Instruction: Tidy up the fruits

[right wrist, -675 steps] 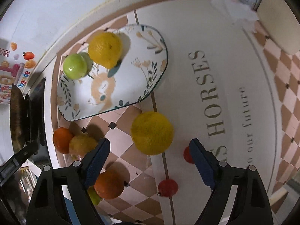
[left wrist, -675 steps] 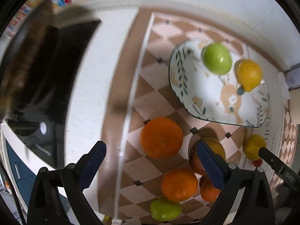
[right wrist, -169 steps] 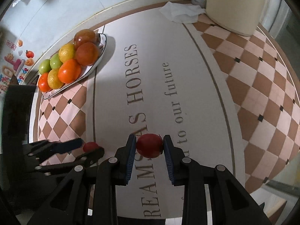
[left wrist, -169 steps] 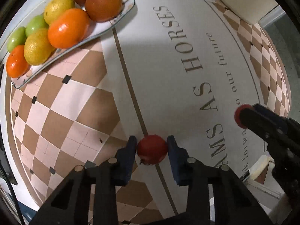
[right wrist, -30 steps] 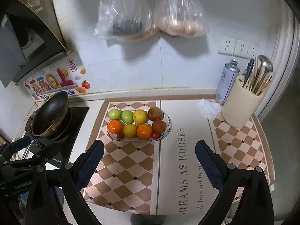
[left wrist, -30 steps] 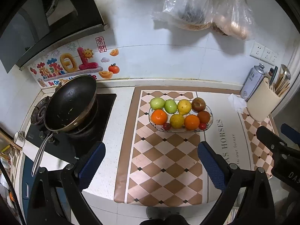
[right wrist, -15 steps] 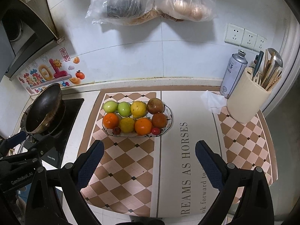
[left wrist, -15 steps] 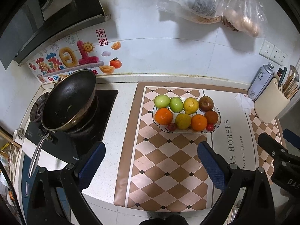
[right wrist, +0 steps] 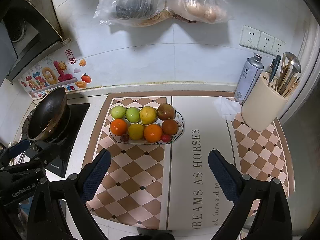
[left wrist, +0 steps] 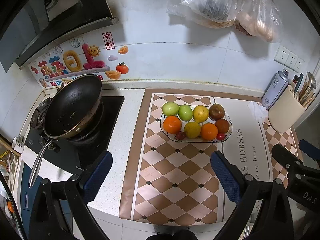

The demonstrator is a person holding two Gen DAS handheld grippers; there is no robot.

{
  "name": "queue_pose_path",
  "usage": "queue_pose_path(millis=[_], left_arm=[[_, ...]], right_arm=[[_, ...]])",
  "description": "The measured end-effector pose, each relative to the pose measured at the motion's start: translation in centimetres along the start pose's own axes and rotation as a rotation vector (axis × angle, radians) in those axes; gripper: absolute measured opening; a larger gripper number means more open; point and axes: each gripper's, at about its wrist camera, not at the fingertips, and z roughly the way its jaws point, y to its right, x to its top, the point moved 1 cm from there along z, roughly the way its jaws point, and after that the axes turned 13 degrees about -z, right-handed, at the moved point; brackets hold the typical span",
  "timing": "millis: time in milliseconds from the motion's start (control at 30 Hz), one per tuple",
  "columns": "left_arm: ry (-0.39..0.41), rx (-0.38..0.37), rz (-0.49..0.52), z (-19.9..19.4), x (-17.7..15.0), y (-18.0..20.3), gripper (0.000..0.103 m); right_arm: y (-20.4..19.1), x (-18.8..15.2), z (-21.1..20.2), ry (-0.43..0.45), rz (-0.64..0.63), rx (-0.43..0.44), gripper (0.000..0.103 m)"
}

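White tiled wall (right wrist: pixel 160 66) at twelve o'clock carries two hanging plastic bags (right wrist: pixel 160 2); sockets (right wrist: pixel 262 40) at two, range hood (left wrist: pixel 50 14) at ten, checkered counter mat (right wrist: pixel 140 170) below.

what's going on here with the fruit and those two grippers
A person holds two black grippers with blue pads over a kitchen counter. The left gripper and right gripper are both open and hold nothing. All the fruit sits on the oval patterned plate: green apples, oranges, yellow citrus, brownish fruits and two small red ones. No fruit shows loose on the checkered mat.
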Motion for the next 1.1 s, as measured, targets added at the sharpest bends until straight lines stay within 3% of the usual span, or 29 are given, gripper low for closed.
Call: queue_pose_path(millis=[1100], left_arm=[[0.020,-0.002,-0.004,-1.4,-0.6,0.0,0.101]], right_arm=[[0.0,-0.8,-1.4,0.005,-0.009,0.000,0.100]])
